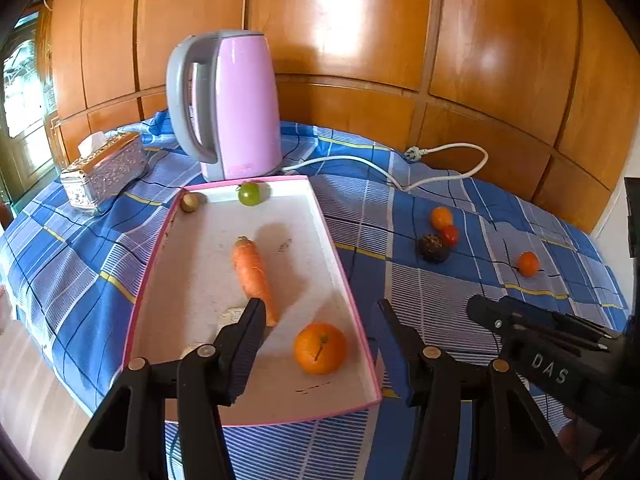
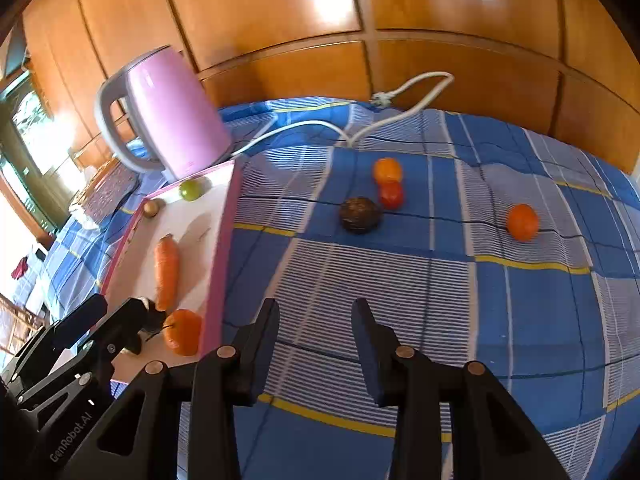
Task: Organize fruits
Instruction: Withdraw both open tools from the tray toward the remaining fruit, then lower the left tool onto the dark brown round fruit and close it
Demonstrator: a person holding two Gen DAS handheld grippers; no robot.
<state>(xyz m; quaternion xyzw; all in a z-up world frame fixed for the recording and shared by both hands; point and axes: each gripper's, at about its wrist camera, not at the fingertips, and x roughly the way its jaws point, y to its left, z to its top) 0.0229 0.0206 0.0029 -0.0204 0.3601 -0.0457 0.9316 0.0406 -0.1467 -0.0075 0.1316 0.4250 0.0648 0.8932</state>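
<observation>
Two matte black plastic tongs [image 1: 320, 324] [image 2: 316, 320] with brass-coloured pivot rivets; white lettering "DAS" and "GenRobot.AI" on their bodies.

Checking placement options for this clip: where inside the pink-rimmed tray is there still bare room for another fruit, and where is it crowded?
Free: the tray floor between the carrot and the right wall, and the stretch between the carrot and the green fruit. Crowded: the near end, with the orange and the left hand-held gripper over it.
</observation>
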